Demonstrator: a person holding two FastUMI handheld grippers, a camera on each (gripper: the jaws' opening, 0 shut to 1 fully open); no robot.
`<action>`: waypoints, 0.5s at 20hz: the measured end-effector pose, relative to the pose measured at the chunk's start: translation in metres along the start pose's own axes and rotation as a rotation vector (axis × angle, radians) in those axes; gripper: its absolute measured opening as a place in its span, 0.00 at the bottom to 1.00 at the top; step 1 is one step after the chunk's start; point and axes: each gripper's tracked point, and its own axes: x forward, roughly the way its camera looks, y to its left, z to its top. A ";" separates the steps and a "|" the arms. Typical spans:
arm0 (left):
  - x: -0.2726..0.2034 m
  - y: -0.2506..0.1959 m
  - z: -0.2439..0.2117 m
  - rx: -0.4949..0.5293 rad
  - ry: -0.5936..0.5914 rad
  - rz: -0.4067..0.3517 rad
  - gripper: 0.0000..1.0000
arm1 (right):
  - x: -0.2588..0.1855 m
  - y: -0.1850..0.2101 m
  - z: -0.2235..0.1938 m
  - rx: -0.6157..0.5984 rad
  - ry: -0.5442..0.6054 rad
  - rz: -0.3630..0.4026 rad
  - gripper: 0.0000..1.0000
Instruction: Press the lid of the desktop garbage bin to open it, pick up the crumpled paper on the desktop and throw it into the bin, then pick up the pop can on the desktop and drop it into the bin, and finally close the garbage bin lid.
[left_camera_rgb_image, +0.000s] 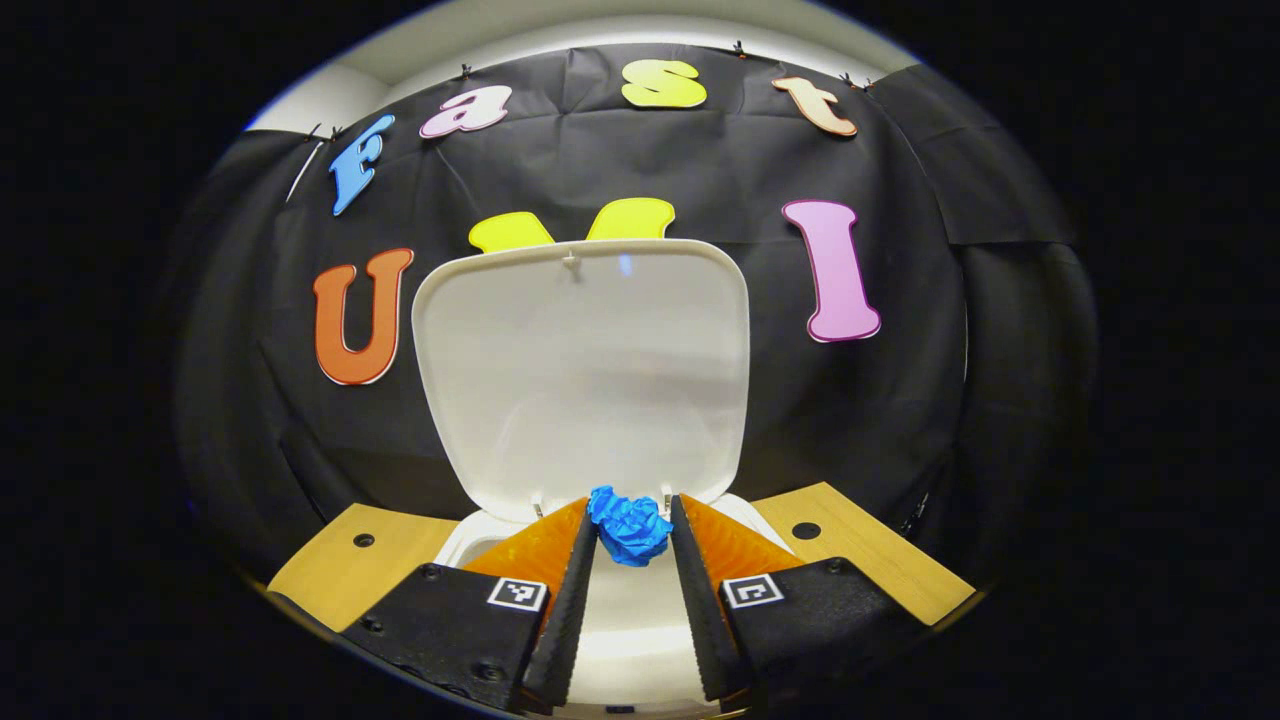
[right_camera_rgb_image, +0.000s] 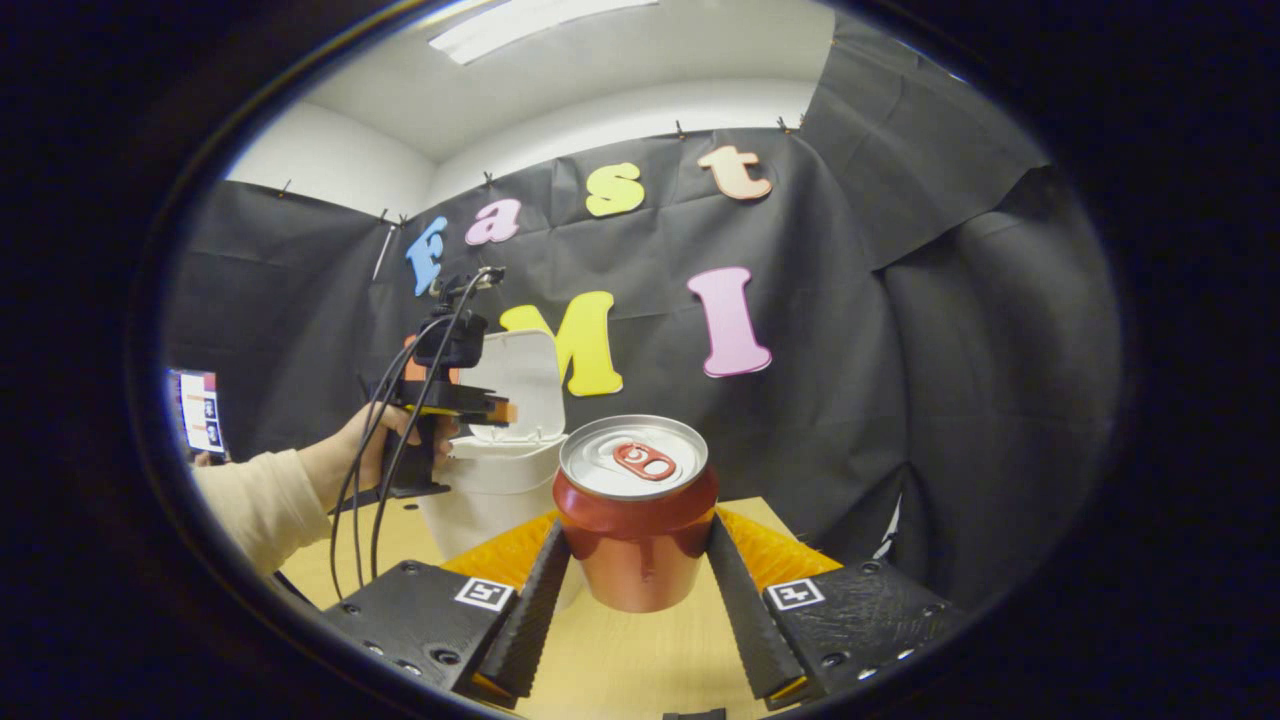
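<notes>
Left gripper (left_camera_rgb_image: 634, 545) pinching paper (left_camera_rgb_image: 629, 524) over open bin (left_camera_rgb_image: 480, 535), soft & light; right gripper (right_camera_rgb_image: 635, 560) clamped mid-body on can (right_camera_rgb_image: 634, 510), slick, thin-walled, w/ gentle squeeze advised.

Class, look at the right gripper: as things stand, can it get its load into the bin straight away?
Probably not straight away. The right gripper is shut on the pop can, and the lid stands open, but the left gripper holds the crumpled paper over the bin, occupying the opening.
</notes>
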 end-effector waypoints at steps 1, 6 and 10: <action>-0.004 -0.003 -0.005 -0.018 0.019 -0.016 0.52 | -0.001 -0.001 0.003 0.007 -0.010 -0.002 0.77; -0.028 0.006 -0.011 -0.082 0.024 -0.009 0.94 | -0.002 0.001 0.006 0.021 -0.022 -0.002 0.77; -0.058 0.021 -0.012 -0.051 -0.031 0.004 0.97 | -0.004 0.008 0.008 0.024 -0.034 -0.001 0.77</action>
